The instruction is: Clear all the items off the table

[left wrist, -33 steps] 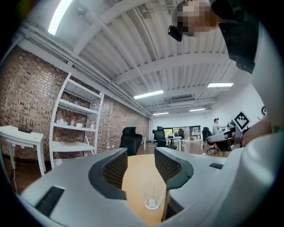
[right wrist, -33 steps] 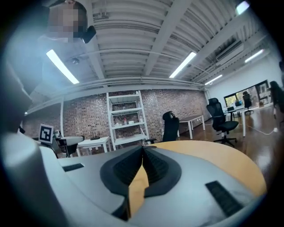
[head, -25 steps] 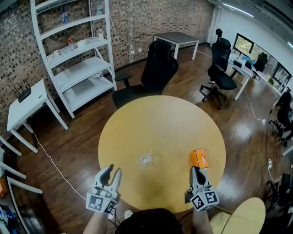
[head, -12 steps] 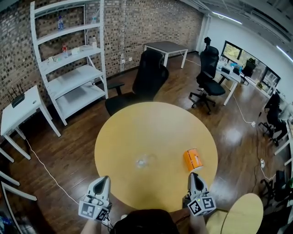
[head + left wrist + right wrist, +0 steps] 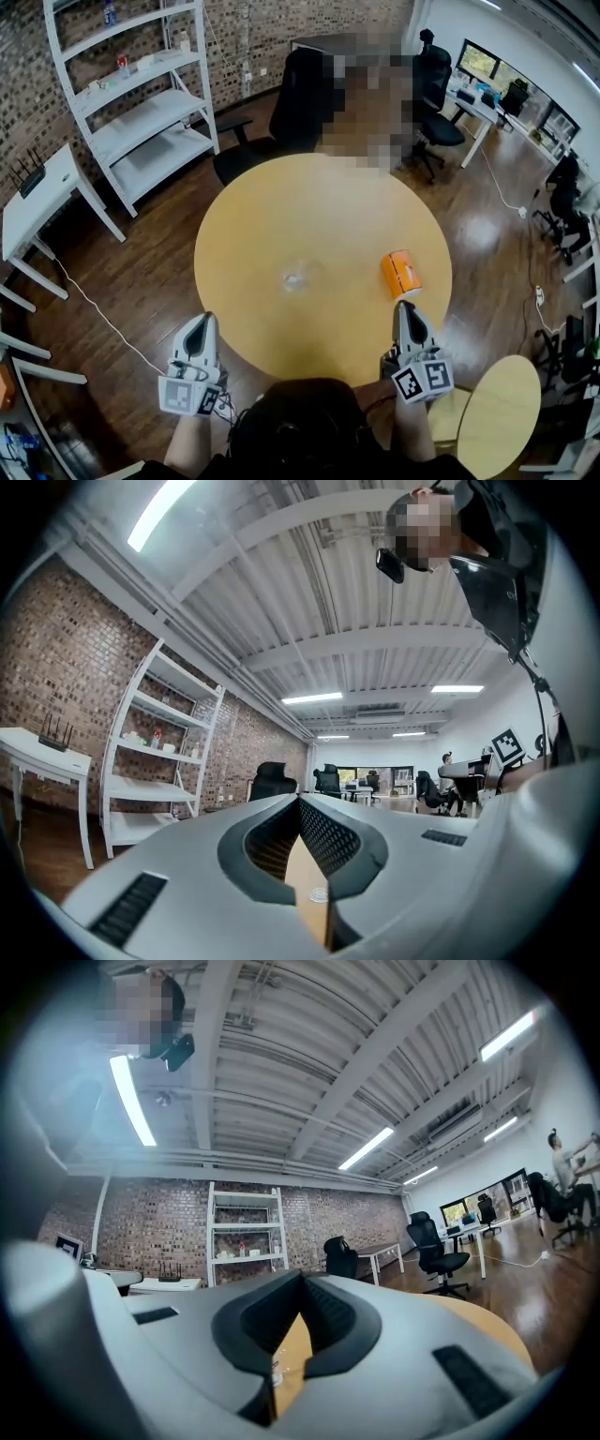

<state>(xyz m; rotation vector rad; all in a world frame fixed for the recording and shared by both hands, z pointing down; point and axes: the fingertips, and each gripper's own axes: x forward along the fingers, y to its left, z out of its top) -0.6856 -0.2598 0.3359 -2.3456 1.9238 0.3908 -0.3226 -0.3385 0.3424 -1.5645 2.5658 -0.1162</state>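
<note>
A round yellow table [image 5: 281, 216] holds an orange box [image 5: 400, 274] lying on its side at the right and a small clear plastic item [image 5: 297, 278] near the middle. My left gripper [image 5: 201, 322] hovers just off the table's near left edge, shut and empty. At the near right edge, just short of the orange box, my right gripper [image 5: 406, 308] is shut with nothing in it. In the left gripper view the gripper [image 5: 300, 801] has its jaws together, and the clear item [image 5: 320, 894] shows below them. The right gripper view shows that gripper [image 5: 302, 1279] shut too.
A black office chair [image 5: 298, 108] stands at the table's far side. White shelves [image 5: 131, 103] and a small white table [image 5: 37, 202] are at the left, with a cable [image 5: 98, 314] on the floor. A second round yellow top [image 5: 497, 412] sits at the near right.
The left gripper's jaws, apart a second ago, have come together on nothing. Both grippers have drawn back from over the table to its near edge.
</note>
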